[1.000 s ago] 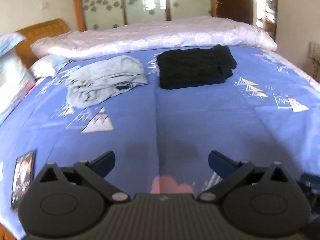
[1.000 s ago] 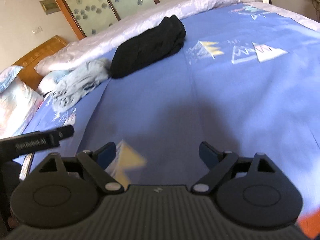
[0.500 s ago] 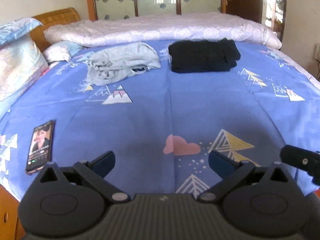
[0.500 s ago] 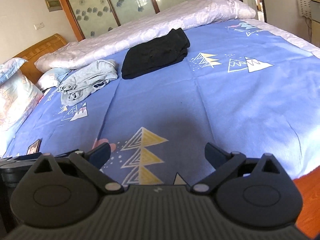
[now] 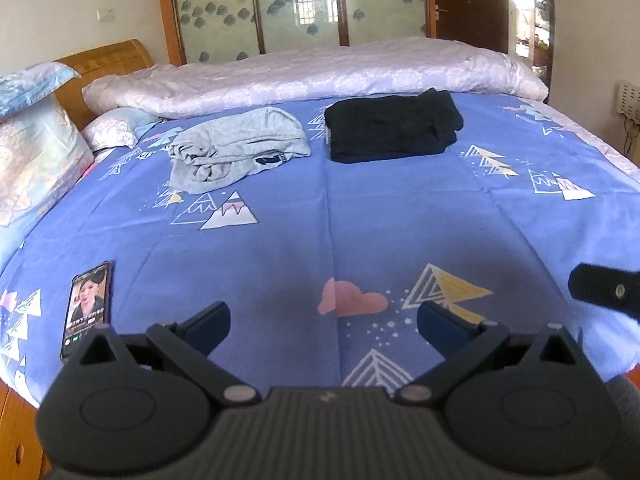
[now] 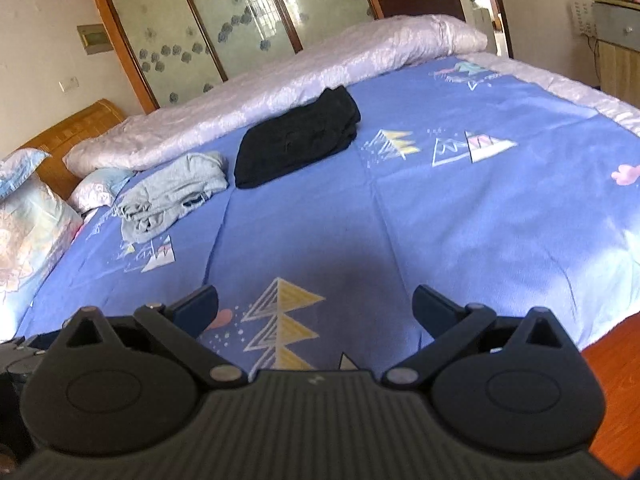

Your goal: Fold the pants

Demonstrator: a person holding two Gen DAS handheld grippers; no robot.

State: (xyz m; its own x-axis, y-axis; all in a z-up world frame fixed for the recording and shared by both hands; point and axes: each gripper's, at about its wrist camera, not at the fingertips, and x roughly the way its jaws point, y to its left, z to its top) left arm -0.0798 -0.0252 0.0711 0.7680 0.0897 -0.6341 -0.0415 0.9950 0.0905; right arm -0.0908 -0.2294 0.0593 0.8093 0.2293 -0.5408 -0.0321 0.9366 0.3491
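Note:
Crumpled light grey pants (image 5: 236, 148) lie on the blue bed sheet (image 5: 360, 216) at the far left. They also show in the right wrist view (image 6: 172, 192). Folded black pants (image 5: 392, 126) lie to their right, also in the right wrist view (image 6: 298, 136). My left gripper (image 5: 323, 320) is open and empty over the bed's near edge, far from both garments. My right gripper (image 6: 315, 305) is open and empty near the same edge. A part of the right gripper (image 5: 604, 292) shows at the right of the left wrist view.
A phone (image 5: 87, 304) lies on the sheet near the front left edge. A rolled white quilt (image 5: 320, 76) runs along the far side. Pillows (image 5: 36, 152) and a wooden headboard (image 5: 104, 64) are at the left. Wooden floor (image 6: 612, 364) is at the right.
Both grippers have pulled back and up from the bed. The garments look farther away and the phone and the bed's near edge have come into view. The jaws stayed open.

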